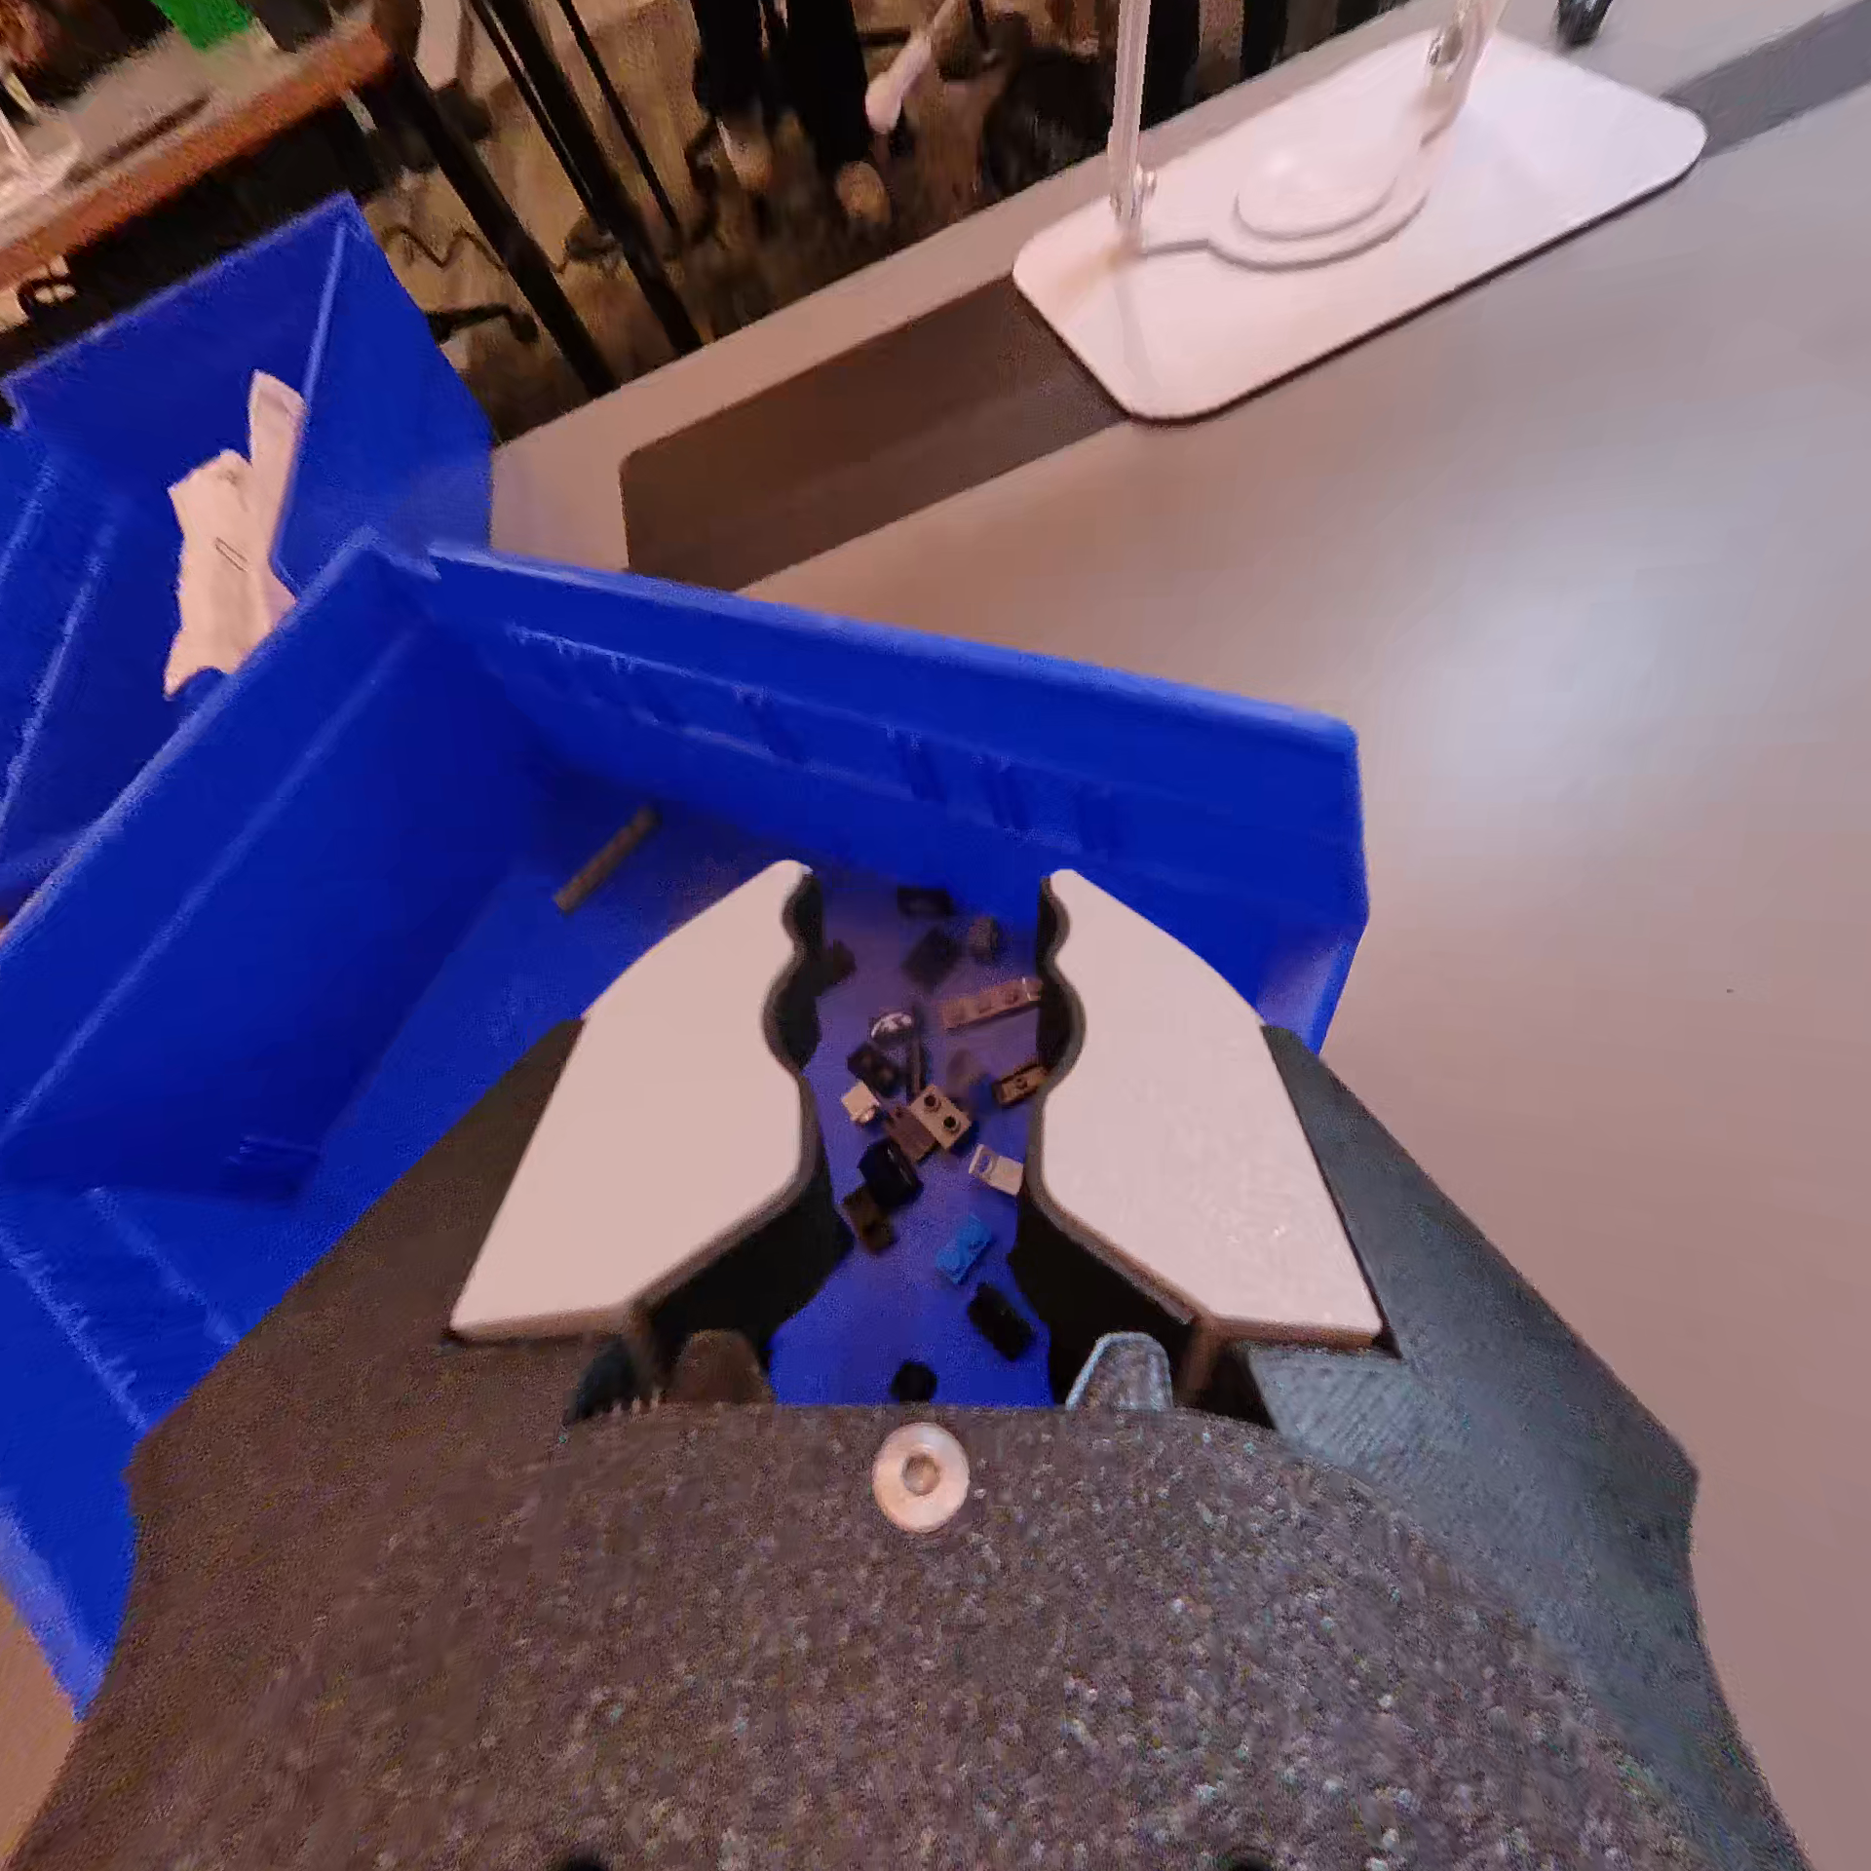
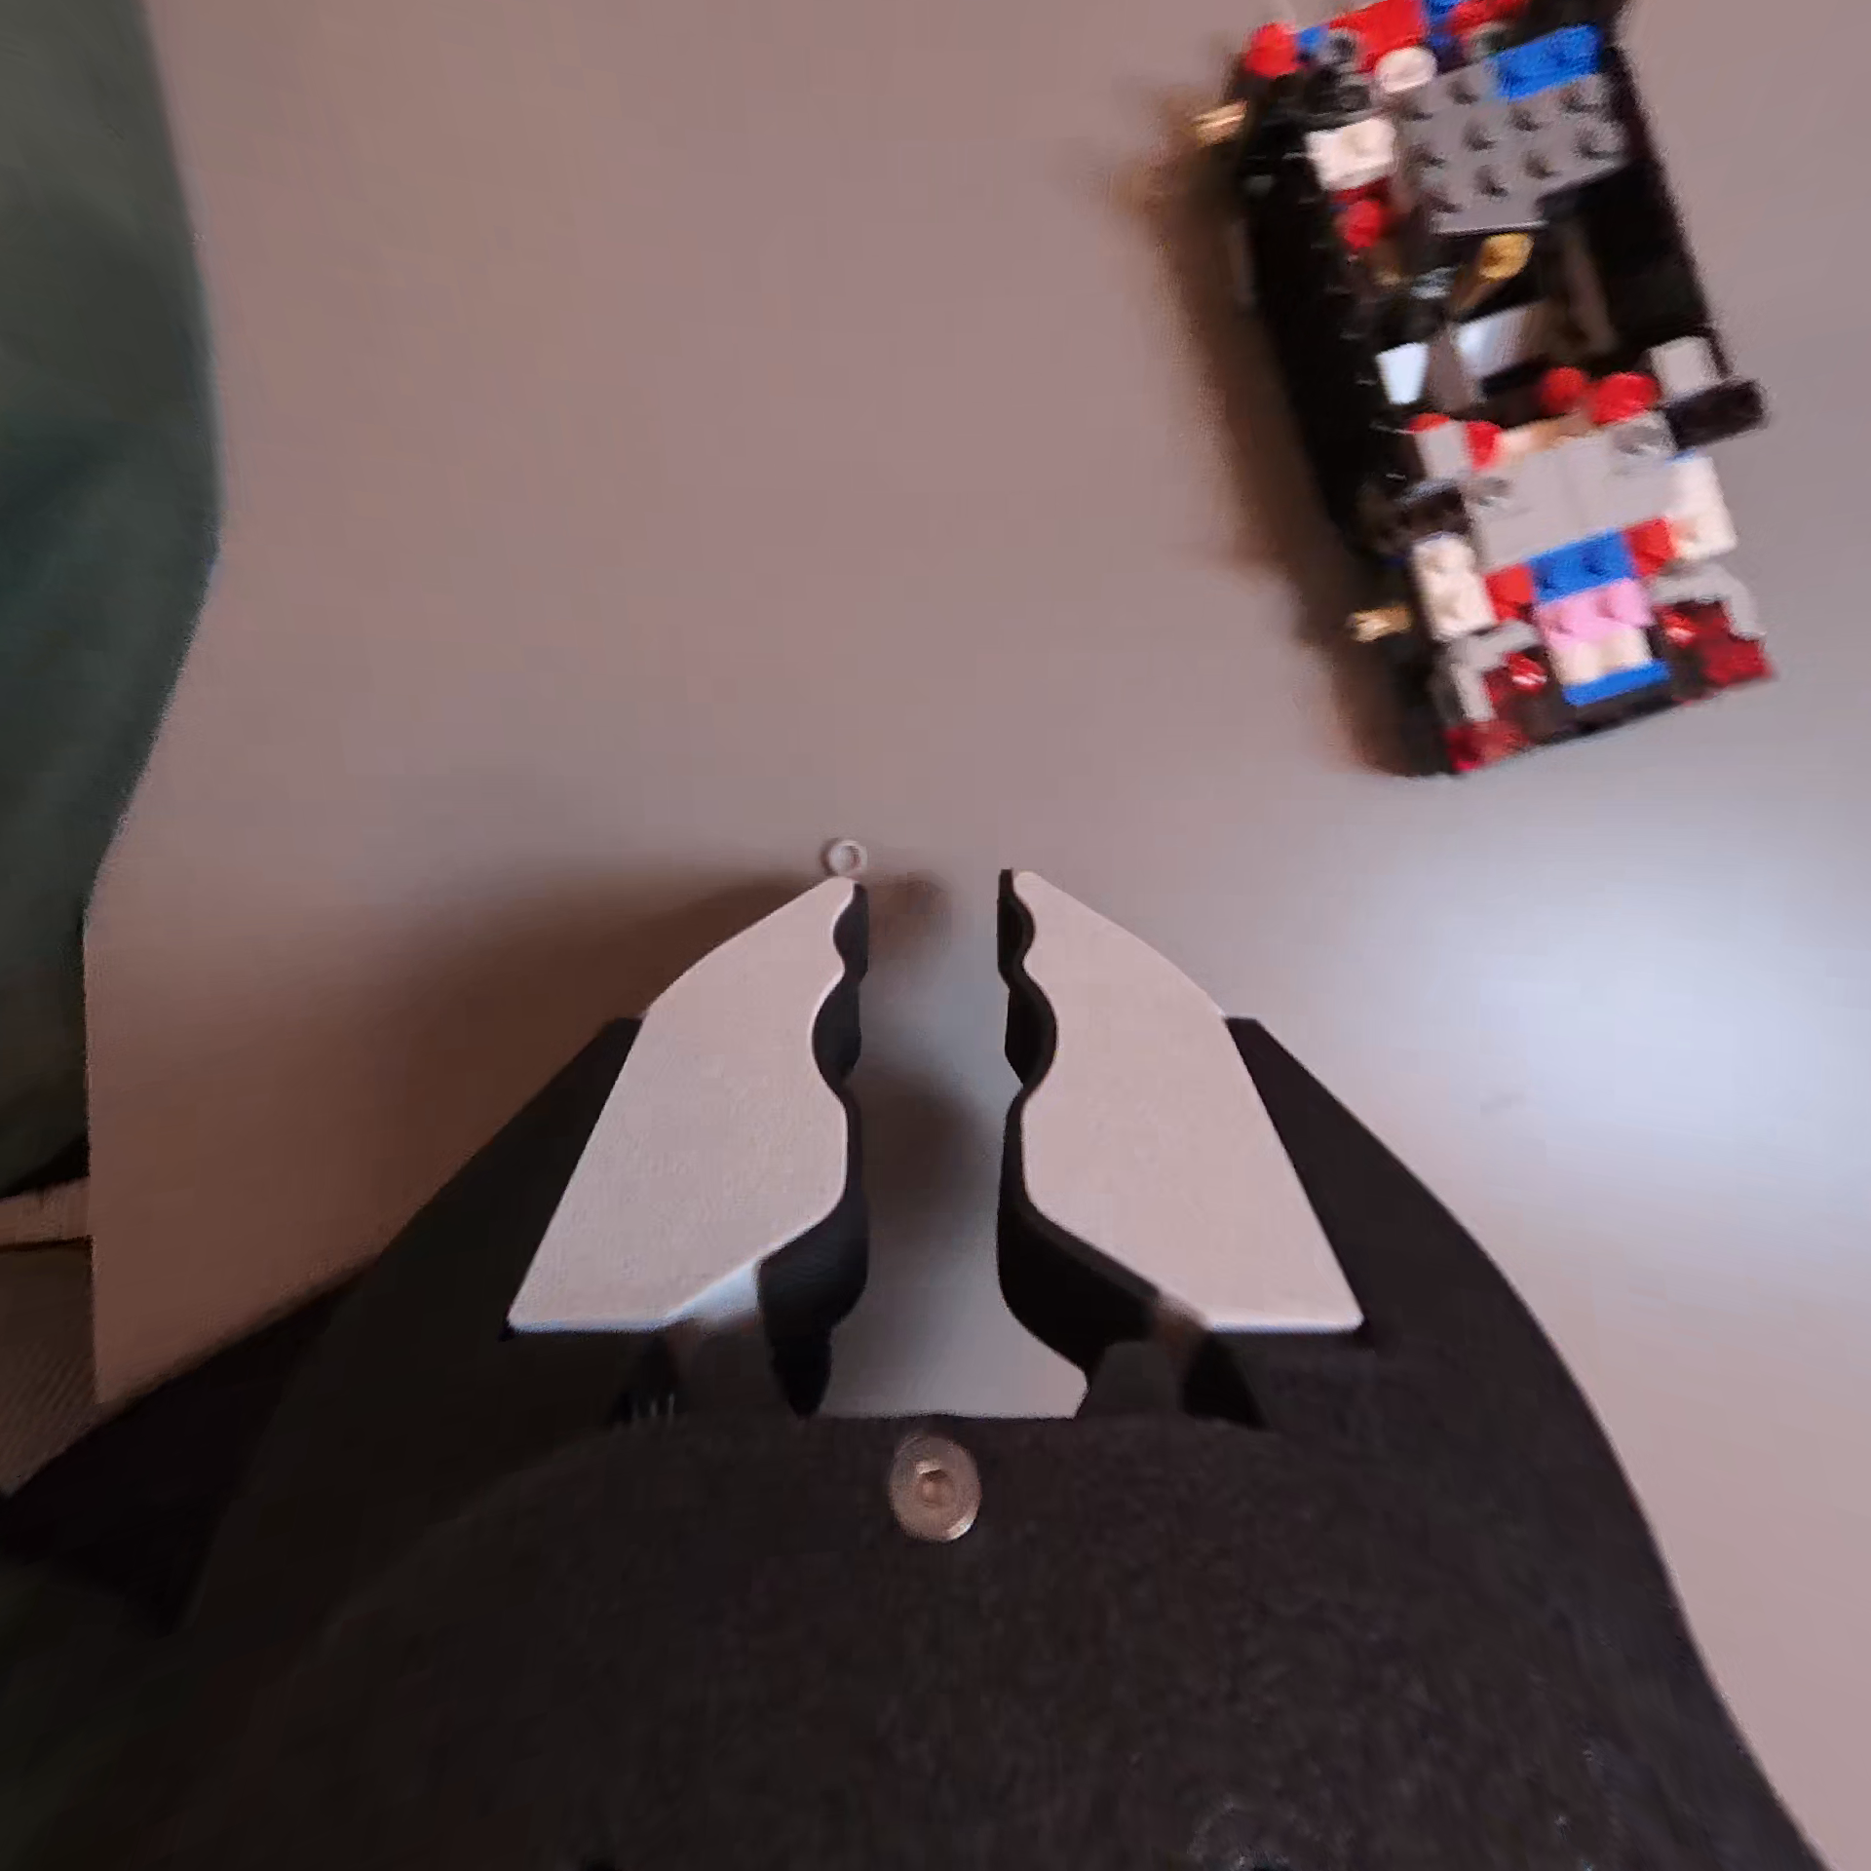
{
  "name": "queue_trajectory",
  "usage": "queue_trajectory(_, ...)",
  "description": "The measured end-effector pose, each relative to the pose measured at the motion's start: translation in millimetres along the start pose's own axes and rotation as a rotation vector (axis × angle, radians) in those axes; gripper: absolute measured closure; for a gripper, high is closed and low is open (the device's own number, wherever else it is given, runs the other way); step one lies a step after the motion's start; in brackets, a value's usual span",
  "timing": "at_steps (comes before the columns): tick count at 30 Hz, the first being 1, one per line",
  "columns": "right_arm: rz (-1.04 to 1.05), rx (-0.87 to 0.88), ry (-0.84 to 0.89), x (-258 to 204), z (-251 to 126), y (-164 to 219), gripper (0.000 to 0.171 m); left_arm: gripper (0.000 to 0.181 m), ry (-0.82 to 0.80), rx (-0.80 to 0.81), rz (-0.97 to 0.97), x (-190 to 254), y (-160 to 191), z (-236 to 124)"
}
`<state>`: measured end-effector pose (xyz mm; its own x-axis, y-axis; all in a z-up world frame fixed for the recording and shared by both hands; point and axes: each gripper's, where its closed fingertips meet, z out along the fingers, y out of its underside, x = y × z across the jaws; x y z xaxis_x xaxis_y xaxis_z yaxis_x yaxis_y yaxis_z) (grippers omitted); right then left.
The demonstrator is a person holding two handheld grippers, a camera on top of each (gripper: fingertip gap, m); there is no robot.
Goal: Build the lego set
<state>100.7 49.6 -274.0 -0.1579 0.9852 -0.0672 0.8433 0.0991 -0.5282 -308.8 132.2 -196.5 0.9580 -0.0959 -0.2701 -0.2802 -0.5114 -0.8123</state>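
Observation:
My left gripper (image 1: 923, 883) is open and empty above a blue bin (image 1: 911, 749). Several small loose lego pieces (image 1: 931, 1104), black, grey, white and one blue, lie on the bin's floor between my fingers. My right gripper (image 2: 931, 883) is open and empty over the grey table (image 2: 607, 506). A small white ring piece (image 2: 845, 858) lies on the table just beyond my left fingertip (image 2: 830, 901), apart from the pads. The partly built lego car (image 2: 1498, 385), black with red, blue, grey, white and pink bricks, lies at the upper right of the right wrist view.
A second blue bin (image 1: 202, 435) with a white bag (image 1: 233, 537) stands at the left. A thin grey bar (image 1: 605, 859) lies in the near bin. A white stand base (image 1: 1357, 223) sits on the table at the back. A dark green shape (image 2: 91, 506) is at the table's left edge. The left gripper's tips are roughly 45 cm from the right gripper's. The dark green shape (image 2: 91, 506) is about 15 cm from my right fingertips and 40 cm from my left.

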Motion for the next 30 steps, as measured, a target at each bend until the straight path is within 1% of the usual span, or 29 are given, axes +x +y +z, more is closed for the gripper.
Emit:
queue_trajectory(3,-0.042,-0.053,-0.030,-9.4,9.8,2.8,0.148,0.134,-0.009,0.007,0.008,-1.3,-0.9,0.6)
queue_trajectory(5,-0.055,-0.071,-0.029,-10.8,14.1,3.2,0.151,0.133,-0.024,0.050,0.020,-1.9,-8.4,-2.4)
queue_trajectory(7,-0.062,-0.069,-0.032,-12.3,16.1,1.0,0.155,0.134,-0.041,0.135,0.046,-0.7,-22.7,-8.8)
queue_trajectory(9,-0.055,-0.069,-0.022,-10.6,17.2,0.1,0.164,0.137,-0.036,0.244,0.089,8.1,-40.9,-17.8)
queue_trajectory(12,-0.044,-0.068,-0.035,-11.9,17.0,0.5,0.164,0.142,-0.028,0.390,0.192,28.2,-64.3,-32.8)
queue_trajectory(14,-0.048,-0.056,-0.030,-10.6,16.9,-1.4,0.164,0.144,0.011,0.485,0.262,47.8,-76.6,-43.4)
queue_trajectory(15,-0.052,-0.024,-0.027,-9.4,16.3,-6.9,0.164,0.148,0.058,0.541,0.293,62.4,-82.3,-49.9)
queue_trajectory(17,-0.060,0.112,-0.008,-5.5,10.8,-29.9,0.164,0.149,0.203,0.632,0.337,101.5,-88.8,-62.3)
queue_trajectory(19,-0.043,0.321,0.049,4.6,-0.9,-64.8,0.164,0.145,0.372,0.699,0.388,149.6,-88.7,-74.6)
queue_trajectory(21,0.043,0.535,0.079,14.9,-13.4,-96.9,0.164,0.144,0.504,0.743,0.469,197.2,-82.0,-85.6)
queue_trajectory(23,0.173,0.710,0.006,16.0,-20.3,-119.0,0.164,0.146,0.579,0.767,0.557,234.2,-72.7,-93.3)
queue_trajectory(25,0.301,0.840,-0.111,13.2,-23.0,-134.2,0.164,0.149,0.617,0.768,0.599,255.9,-66.0,-95.7)
queue_trajectory(27,0.398,0.906,-0.215,9.7,-21.6,-143.7,0.164,0.152,0.651,0.770,0.620,269.0,-61.4,-98.3)
queue_trajectory(30,0.473,0.963,-0.327,3.8,-21.8,-154.3,0.164,0.157,0.685,0.772,0.660,282.0,-55.1,-102.5)
